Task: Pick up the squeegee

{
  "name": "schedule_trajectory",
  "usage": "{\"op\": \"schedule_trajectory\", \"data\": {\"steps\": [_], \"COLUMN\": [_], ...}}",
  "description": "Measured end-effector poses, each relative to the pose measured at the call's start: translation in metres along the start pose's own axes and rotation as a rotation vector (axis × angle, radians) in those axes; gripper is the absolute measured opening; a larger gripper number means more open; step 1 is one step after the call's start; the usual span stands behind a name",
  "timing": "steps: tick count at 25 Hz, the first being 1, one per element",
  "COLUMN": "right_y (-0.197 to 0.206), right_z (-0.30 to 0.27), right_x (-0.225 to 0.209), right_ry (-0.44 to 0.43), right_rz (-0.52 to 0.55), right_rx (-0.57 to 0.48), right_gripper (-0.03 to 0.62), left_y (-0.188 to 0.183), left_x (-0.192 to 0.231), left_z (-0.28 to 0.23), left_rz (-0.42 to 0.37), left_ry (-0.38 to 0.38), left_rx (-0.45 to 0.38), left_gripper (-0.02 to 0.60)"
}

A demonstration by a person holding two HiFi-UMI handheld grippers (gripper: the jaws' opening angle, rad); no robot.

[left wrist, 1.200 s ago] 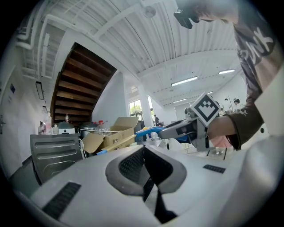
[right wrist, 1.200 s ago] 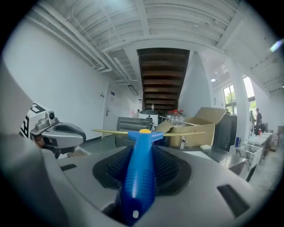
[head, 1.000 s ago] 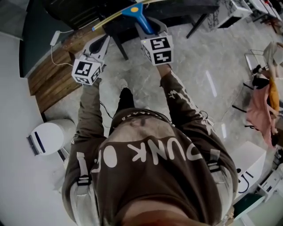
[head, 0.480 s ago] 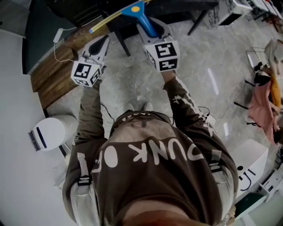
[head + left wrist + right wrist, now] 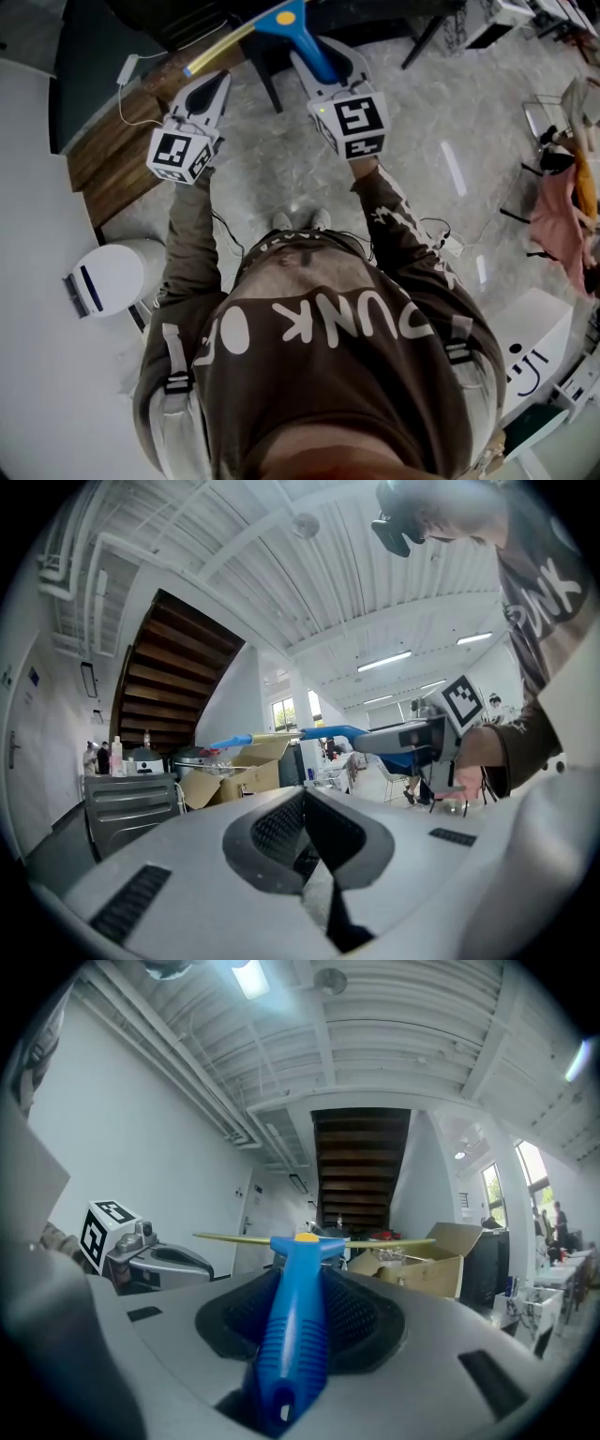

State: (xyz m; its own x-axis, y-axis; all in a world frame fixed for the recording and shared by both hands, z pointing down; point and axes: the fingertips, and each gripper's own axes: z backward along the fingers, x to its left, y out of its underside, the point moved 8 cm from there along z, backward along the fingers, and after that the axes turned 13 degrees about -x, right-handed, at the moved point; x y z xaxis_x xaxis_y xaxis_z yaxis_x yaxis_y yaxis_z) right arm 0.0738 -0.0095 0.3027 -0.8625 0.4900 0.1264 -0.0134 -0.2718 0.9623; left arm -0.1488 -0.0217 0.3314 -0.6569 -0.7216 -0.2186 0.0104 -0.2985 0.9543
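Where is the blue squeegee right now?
In the head view the squeegee is at top centre, its blue handle clamped in the right gripper, just right of the left gripper.

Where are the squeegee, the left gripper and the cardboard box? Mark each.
squeegee [image 5: 295,1335], right gripper view, on its blue handle.
left gripper [image 5: 305,797], left gripper view, where its closed tips meet.
cardboard box [image 5: 422,1277], right gripper view, on its front wall.

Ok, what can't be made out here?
- Blue-handled squeegee with yellow blade: head view, far blade end cut off by top edge.
- Its handle's rear end: head view, covered by the right gripper.
- Brown cardboard box contents: right gripper view, hidden by its walls.
- Small bottles: left gripper view, too tiny to identify.
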Motion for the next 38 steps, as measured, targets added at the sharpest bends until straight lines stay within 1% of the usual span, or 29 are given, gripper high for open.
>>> {"op": "schedule_trajectory", "data": {"steps": [11,16,21,28,34,38], "right_y": [-0.018,-0.027,-0.028,-0.026,-0.031,-0.027], "right_z": [0.015,0.026,0.032,0.034,0.029,0.029], "right_x": [0.04,0.054,0.057,0.057,0.055,0.055], "right_ry": [-0.048,-0.071,-0.101,-0.111,-0.11,-0.118], "right_rz": [0.013,0.022,0.028,0.021,0.021,0.028], "right_rx": [-0.06,-0.079,-0.083,-0.097,-0.129,-0.123], "right_gripper": [0.149,0.149,0.149,0.149,0.149,0.149], "left_y": [-0.024,-0.031,-0.034,-0.037,-0.042,-0.041], "left_x": [-0.003,-0.009,-0.015,-0.016,-0.017,-0.017], "left_z": [0.03,0.041,0.043,0.041,0.035,0.033], "left_rz": [-0.007,0.016,0.023,0.026,0.024,0.021], "left_ry": [0.037,0.048,0.074,0.087,0.102,0.103], "left_rx": [-0.033,-0.038,-0.038,-0.044,-0.043,-0.044], "left_gripper": [0.002,0.002,0.002,0.002,0.002,0.002]}}
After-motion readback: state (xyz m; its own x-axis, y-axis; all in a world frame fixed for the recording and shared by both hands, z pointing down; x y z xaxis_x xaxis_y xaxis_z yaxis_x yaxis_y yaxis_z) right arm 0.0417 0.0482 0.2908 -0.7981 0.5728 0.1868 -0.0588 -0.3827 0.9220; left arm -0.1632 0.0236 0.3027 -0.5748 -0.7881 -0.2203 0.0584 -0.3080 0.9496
